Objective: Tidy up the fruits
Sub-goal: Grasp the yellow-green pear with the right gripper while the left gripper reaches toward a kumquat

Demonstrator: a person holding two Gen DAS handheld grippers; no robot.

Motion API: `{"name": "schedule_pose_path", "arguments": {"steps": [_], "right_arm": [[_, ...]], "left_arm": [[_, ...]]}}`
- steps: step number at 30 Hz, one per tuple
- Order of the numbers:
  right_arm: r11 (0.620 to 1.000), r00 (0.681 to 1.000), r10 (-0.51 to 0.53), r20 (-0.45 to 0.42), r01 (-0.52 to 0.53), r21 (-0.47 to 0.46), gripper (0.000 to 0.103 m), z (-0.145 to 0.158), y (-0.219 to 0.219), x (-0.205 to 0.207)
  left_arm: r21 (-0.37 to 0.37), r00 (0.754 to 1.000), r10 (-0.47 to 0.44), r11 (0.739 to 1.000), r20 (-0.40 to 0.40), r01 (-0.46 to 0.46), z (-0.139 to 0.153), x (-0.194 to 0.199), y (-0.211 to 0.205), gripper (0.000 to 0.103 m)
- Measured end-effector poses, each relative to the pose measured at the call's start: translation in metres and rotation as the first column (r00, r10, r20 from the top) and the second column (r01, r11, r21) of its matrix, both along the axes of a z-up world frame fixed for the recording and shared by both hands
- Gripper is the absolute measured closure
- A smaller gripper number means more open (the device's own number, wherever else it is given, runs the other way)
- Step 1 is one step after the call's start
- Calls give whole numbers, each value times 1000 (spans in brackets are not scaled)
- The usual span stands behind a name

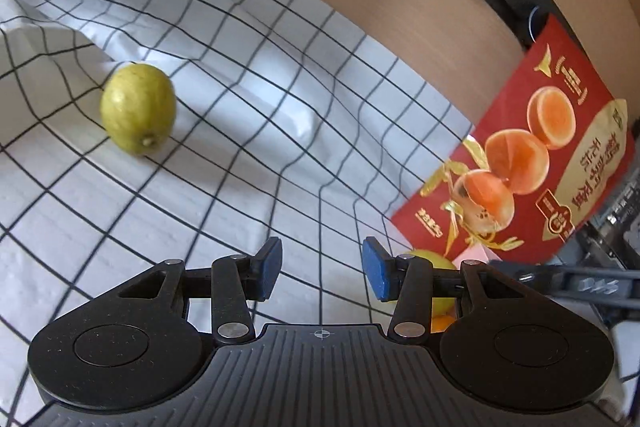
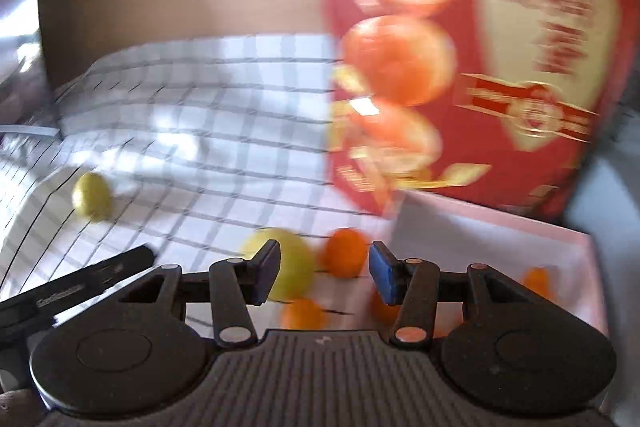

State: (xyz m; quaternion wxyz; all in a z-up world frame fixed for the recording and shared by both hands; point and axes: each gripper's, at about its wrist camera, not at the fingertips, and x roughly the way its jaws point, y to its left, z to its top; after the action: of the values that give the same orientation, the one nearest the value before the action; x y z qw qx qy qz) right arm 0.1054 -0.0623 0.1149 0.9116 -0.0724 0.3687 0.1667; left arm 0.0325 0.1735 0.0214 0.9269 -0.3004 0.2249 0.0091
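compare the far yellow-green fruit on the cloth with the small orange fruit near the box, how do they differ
Colour: the yellow-green fruit is pale greenish yellow, while the small orange fruit is deep orange.
Size: in the right wrist view the yellow-green fruit looks no smaller though it lies farther off, so it is probably the larger.
Place: the yellow-green fruit lies alone far out on the checked cloth; the small orange fruit sits close beside the pink box, among other fruit.
Both are roundish and rest loose, ungripped.
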Motion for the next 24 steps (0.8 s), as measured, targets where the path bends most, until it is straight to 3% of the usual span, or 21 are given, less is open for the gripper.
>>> {"name": "schedule_pose_path", "arguments": {"steps": [7, 10, 12, 16, 20, 24], "right_arm": [[992, 999, 38, -22, -40, -120, 42, -34, 55, 9], [985, 1000, 2, -11, -4, -174, 30, -45, 69, 23], [978, 1000, -15, -4, 14, -206, 29, -50, 76, 29], [956, 998, -41, -45, 26, -292, 31, -68, 84, 41], [928, 1000, -15, 28, 24, -372, 38, -79, 96, 29], [938, 999, 27, 21, -18, -346, 38, -73, 95, 14]], "left_arm": [[203, 999, 0, 979, -34, 7, 9, -5, -21, 54], [297, 998, 1, 955, -57, 16, 10, -3, -33, 54], [354, 997, 27, 935, -73, 1, 10, -1, -37, 54], [302, 997, 50, 953, -66, -28, 10, -3, -26, 54], [271, 996, 70, 961, -53, -53, 10, -5, -18, 54], [248, 996, 65, 968, -60, -48, 6, -3, -14, 54]]}}
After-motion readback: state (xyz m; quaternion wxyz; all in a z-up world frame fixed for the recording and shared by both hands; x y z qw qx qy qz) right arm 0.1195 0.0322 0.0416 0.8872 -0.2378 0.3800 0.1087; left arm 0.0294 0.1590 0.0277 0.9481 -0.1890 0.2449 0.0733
